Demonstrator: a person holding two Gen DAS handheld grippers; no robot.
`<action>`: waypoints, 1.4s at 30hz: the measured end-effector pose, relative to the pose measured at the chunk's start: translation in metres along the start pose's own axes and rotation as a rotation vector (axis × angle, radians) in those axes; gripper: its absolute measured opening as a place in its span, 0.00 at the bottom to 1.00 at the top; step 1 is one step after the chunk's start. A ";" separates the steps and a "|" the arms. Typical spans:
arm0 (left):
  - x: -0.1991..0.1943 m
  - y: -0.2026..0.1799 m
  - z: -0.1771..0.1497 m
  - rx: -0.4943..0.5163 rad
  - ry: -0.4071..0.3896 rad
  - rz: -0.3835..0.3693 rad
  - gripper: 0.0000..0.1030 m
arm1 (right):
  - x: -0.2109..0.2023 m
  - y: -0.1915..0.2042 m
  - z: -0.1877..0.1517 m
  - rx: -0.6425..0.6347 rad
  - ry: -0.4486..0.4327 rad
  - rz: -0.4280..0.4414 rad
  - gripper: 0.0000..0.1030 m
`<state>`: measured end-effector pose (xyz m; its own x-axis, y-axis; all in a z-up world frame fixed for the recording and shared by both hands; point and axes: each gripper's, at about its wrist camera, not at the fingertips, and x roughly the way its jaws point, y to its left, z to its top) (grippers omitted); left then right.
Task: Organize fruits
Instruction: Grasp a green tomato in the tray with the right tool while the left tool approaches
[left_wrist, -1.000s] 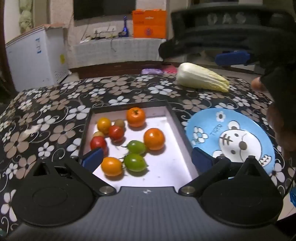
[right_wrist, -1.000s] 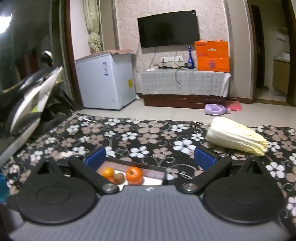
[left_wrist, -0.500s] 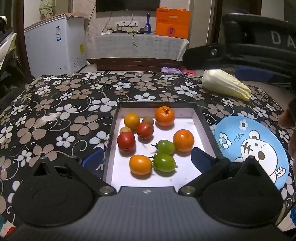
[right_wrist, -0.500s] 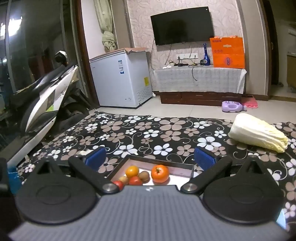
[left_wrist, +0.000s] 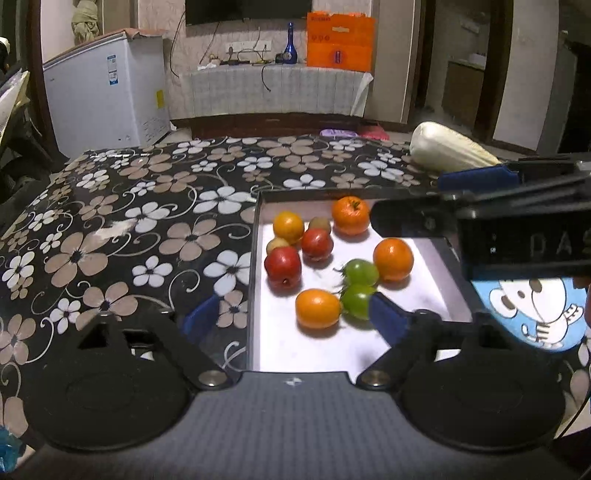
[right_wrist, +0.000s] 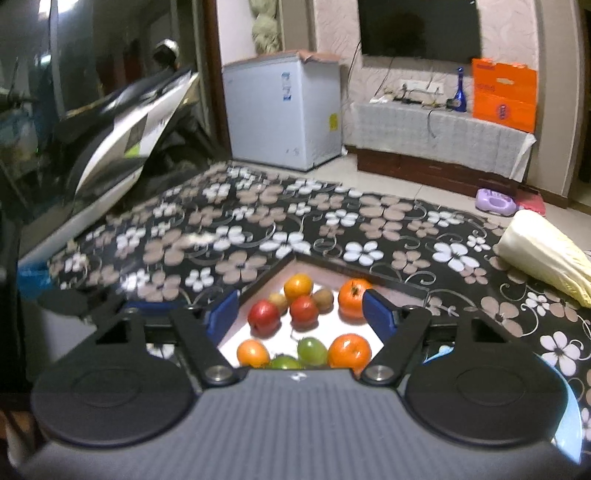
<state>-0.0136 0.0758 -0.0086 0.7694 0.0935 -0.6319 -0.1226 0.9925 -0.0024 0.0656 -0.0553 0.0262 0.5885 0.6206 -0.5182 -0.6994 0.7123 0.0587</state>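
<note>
A black-rimmed white tray (left_wrist: 255, 280) on the flowered table holds several fruits: oranges (left_wrist: 392, 259), red fruits (left_wrist: 283, 266), green tomatoes (left_wrist: 360, 272) and small brown ones. My left gripper (left_wrist: 293, 319) is open and empty above the tray's near left edge. My right gripper (right_wrist: 303, 314) is open and empty, hovering over the same tray (right_wrist: 280, 271), with red fruits (right_wrist: 303, 308) between its fingers in view. The right gripper's body (left_wrist: 480, 218) crosses the left wrist view on the right. A blue cartoon plate (left_wrist: 532, 314) lies right of the tray.
A napa cabbage (left_wrist: 448, 153) lies at the table's far right; it also shows in the right wrist view (right_wrist: 546, 258). Beyond the table stand a white freezer (left_wrist: 107, 99), a covered cabinet and a scooter (right_wrist: 122, 122) to the left.
My left gripper has shifted left, so the tray sits further right in its view. My right gripper has dropped and moved in over the tray, turning left. Both stay open.
</note>
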 end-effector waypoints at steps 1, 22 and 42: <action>0.000 0.001 -0.001 0.000 0.004 -0.006 0.81 | 0.002 0.001 -0.001 -0.009 0.015 0.003 0.66; -0.013 0.003 -0.009 0.054 -0.036 -0.090 0.59 | 0.019 -0.003 -0.019 -0.061 0.174 0.051 0.36; 0.007 -0.006 -0.020 0.105 0.073 -0.114 0.52 | 0.059 0.011 -0.029 -0.105 0.290 0.033 0.34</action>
<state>-0.0194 0.0688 -0.0286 0.7263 -0.0220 -0.6870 0.0320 0.9995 0.0018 0.0802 -0.0204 -0.0286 0.4352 0.5126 -0.7402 -0.7629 0.6465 -0.0009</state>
